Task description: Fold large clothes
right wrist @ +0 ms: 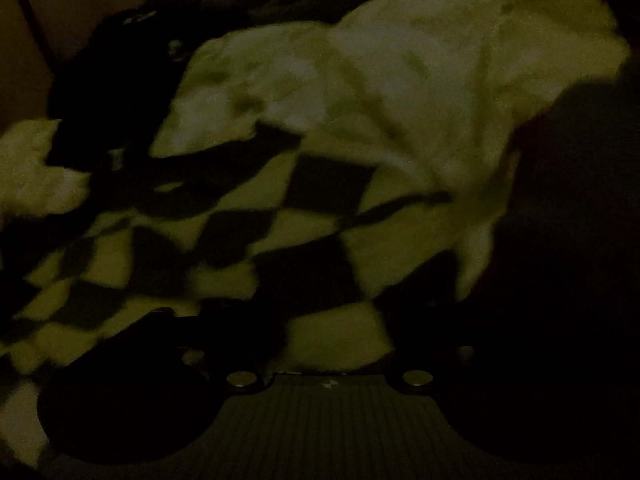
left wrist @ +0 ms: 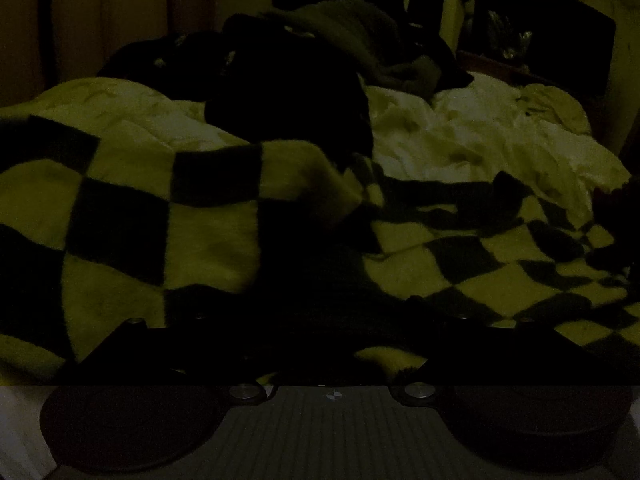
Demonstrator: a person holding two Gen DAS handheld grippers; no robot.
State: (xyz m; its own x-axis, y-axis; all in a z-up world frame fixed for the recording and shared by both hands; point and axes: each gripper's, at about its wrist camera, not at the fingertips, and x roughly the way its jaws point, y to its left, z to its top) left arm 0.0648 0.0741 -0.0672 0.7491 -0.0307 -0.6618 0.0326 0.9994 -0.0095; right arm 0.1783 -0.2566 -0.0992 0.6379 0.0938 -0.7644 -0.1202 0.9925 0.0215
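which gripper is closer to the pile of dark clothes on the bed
Left, likely. In the left wrist view the dark clothes pile lies straight ahead beyond the checkered blanket. In the right wrist view it sits far off at upper left, past that blanket.

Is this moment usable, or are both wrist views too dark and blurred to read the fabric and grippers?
Left wrist view: very dim with a yellow-green cast, but fairly sharp; the checkered blanket and pale bedding read clearly, while the left gripper is lost in shadow. Right wrist view: darker, grainy and motion-blurred; the checkered blanket smears, and the right gripper is barely distinguishable.
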